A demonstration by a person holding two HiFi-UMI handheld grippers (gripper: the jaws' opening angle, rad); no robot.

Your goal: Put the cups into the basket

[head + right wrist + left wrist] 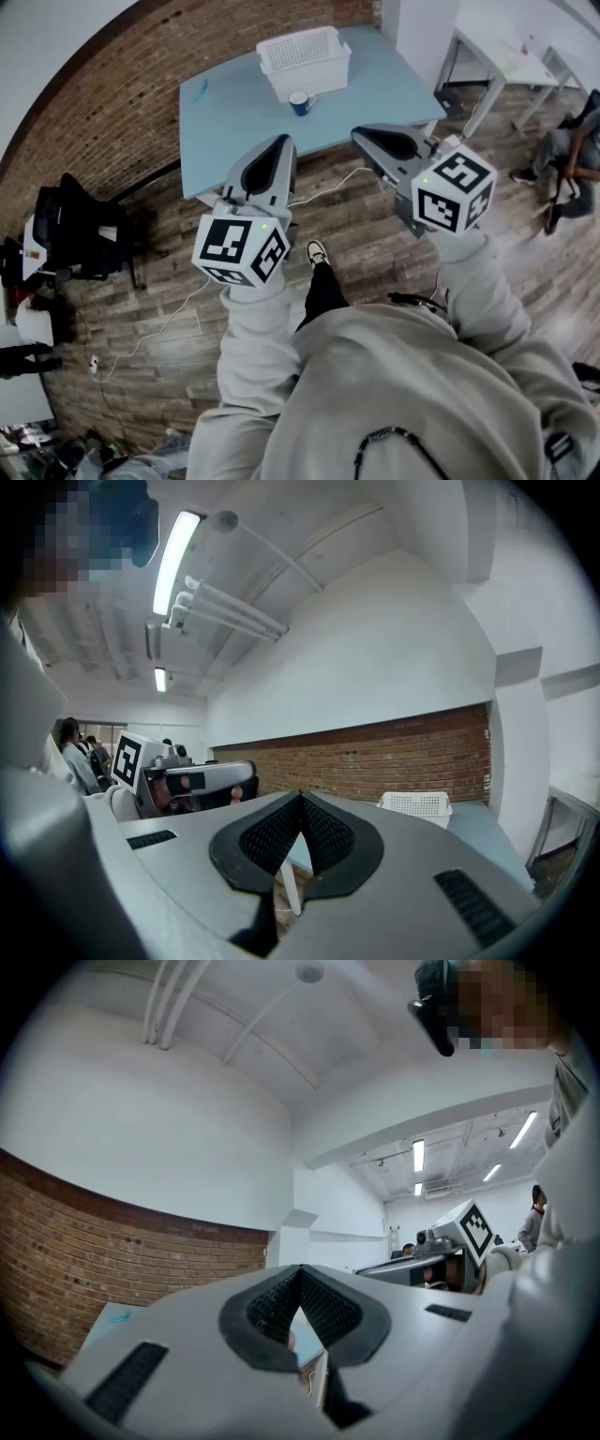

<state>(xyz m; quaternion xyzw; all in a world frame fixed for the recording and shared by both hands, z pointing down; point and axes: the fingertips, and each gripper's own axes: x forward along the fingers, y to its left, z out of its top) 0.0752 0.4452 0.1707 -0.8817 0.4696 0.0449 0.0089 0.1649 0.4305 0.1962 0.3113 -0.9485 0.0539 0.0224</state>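
A blue cup [300, 102] with a white inside stands on the light blue table [234, 112], just in front of the white slatted basket [305, 58]. The basket [418, 803] also shows in the right gripper view, at the table's far end. Both grippers are held up over the wooden floor, well short of the table. My left gripper [281, 142] is shut, its pads meeting at the tips, nothing between them. My right gripper [361, 135] is shut and empty too. Each gripper points towards the table.
A brick wall [112, 103] runs behind the table. A white cable [169, 319] trails across the wooden floor. A black chair [80, 234] stands at the left. White tables [511, 66] and a seated person [572, 150] are at the right.
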